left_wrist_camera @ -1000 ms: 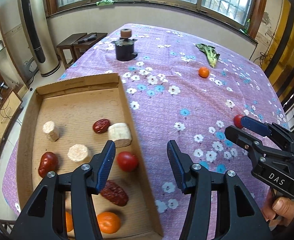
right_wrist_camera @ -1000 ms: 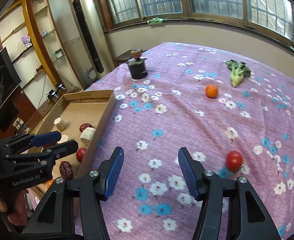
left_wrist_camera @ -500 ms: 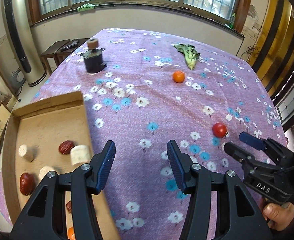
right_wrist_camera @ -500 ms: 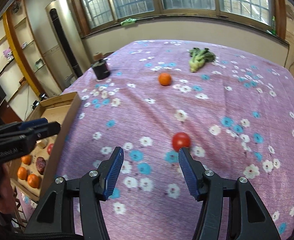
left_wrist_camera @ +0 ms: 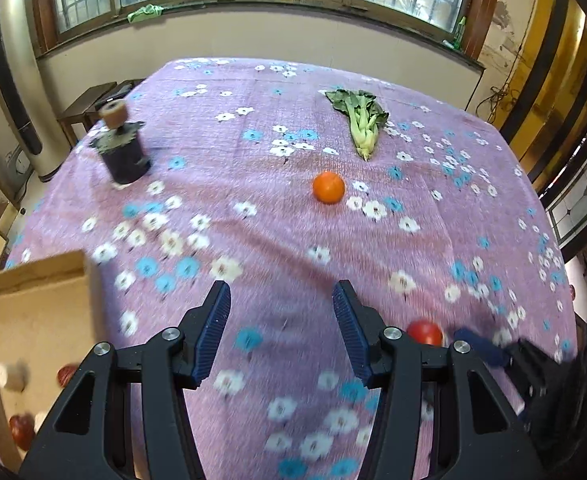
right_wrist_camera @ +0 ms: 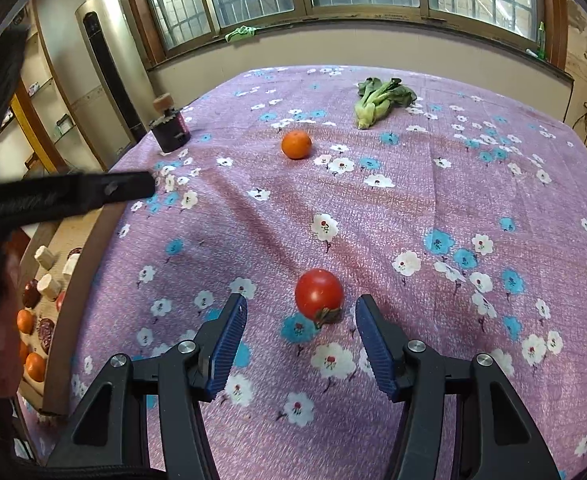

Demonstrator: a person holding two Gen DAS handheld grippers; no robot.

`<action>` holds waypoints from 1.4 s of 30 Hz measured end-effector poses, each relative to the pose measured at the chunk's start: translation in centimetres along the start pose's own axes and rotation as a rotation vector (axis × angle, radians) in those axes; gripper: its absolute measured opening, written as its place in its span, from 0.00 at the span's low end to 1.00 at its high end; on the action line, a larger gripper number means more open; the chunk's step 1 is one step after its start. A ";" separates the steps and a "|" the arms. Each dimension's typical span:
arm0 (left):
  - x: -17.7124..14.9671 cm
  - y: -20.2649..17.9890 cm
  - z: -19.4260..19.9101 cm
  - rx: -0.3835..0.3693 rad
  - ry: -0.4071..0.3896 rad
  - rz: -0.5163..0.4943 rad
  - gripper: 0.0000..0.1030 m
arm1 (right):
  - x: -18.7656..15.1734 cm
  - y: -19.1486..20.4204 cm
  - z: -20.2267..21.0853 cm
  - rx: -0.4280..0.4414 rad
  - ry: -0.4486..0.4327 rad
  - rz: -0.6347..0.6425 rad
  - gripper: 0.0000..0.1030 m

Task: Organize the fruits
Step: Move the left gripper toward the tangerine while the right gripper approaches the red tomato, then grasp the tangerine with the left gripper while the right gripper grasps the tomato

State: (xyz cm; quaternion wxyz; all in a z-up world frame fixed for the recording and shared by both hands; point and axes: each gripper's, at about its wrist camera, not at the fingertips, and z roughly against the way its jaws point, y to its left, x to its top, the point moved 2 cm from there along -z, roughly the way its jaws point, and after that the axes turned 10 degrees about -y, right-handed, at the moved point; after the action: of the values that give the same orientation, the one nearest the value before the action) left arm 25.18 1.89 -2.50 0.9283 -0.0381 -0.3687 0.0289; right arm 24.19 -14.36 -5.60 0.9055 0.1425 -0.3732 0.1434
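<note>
A red tomato (right_wrist_camera: pixel 318 293) lies on the purple flowered cloth just ahead of my right gripper (right_wrist_camera: pixel 300 336), which is open and empty, its fingers apart on either side of it. The tomato also shows in the left wrist view (left_wrist_camera: pixel 425 332), beside the right gripper's blue fingertip. An orange (right_wrist_camera: pixel 296 144) lies farther back; it shows in the left wrist view (left_wrist_camera: pixel 328 187) too. My left gripper (left_wrist_camera: pixel 280 334) is open and empty above the cloth. The cardboard box (right_wrist_camera: pixel 59 264) at the left holds several fruits and pale chunks.
A green leafy vegetable (right_wrist_camera: pixel 379 100) lies at the far side. A dark jar with a cork knob (right_wrist_camera: pixel 169 126) stands at the far left. The cardboard box wall (left_wrist_camera: pixel 89 276) is at my left gripper's left. The table edge runs along the left.
My left gripper has swung right, away from the box, over the cloth. My right gripper has moved up to the tomato, which now sits just ahead between its open fingers.
</note>
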 end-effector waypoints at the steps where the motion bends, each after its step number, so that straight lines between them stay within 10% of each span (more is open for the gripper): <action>1: 0.3 -0.2 -0.7 -0.005 0.007 0.004 0.51 | 0.1 -0.1 -0.3 -0.001 0.004 0.001 0.57; 24: 4.6 -4.2 -14.0 0.057 0.100 -0.031 0.51 | -0.1 -0.5 -2.8 0.003 0.029 0.032 0.29; 28: 4.7 -3.8 -13.9 0.053 0.076 -0.035 0.28 | -0.1 -0.6 -2.2 0.012 0.016 0.022 0.29; 42: 0.9 -1.1 -6.9 -0.024 0.054 0.014 0.27 | 0.1 0.7 0.6 0.044 -0.022 -0.007 0.29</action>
State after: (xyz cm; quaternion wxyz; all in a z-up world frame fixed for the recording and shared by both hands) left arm 30.62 0.52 -6.80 0.9371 -0.0527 -0.3437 0.0300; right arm 23.63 -13.95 -5.06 0.8984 0.1653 -0.3795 0.1468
